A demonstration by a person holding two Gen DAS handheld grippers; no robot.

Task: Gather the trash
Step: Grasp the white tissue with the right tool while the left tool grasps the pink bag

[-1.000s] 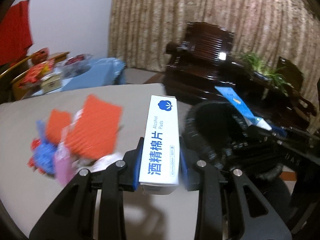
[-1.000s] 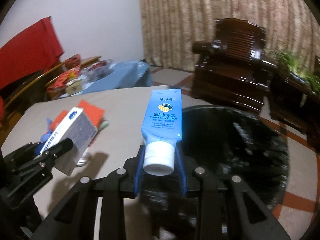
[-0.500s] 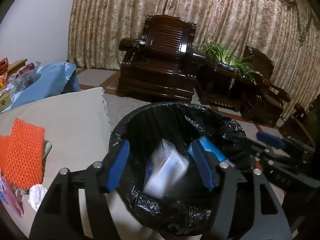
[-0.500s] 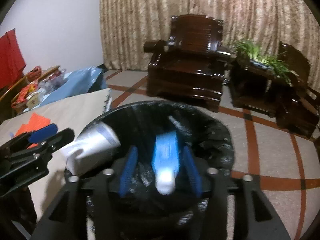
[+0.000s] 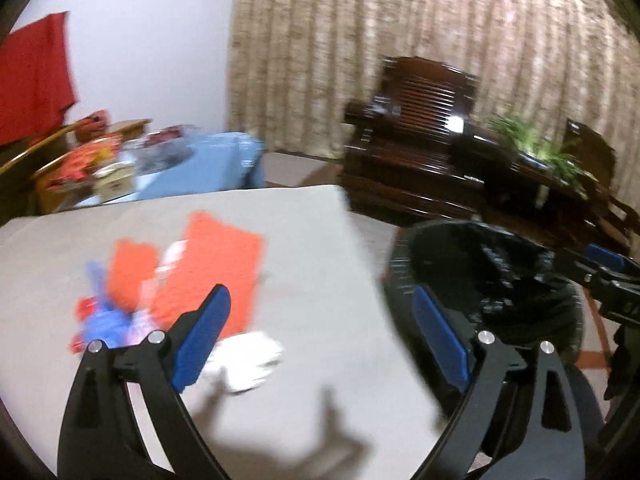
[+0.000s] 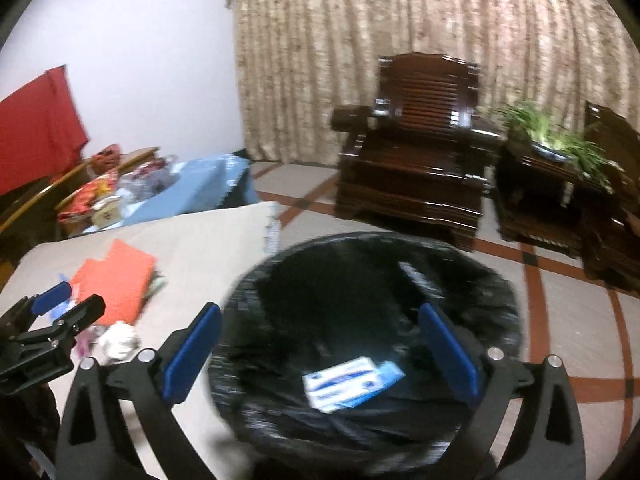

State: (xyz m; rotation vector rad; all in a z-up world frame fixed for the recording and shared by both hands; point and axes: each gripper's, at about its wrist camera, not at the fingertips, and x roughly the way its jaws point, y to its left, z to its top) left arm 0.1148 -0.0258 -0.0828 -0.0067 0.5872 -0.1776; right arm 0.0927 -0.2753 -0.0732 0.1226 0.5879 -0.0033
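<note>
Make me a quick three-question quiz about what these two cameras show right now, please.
1. True or false: the left gripper holds a box.
2. Where does the blue and white box lie? A) on the table B) in the black-lined bin C) on the armchair
3. Name the crumpled item on the table nearest the left gripper.

Key
1. False: its jaws are opening with nothing between them, as are those of the right gripper.
2. B
3. The white wad, beside the orange sheets.
</note>
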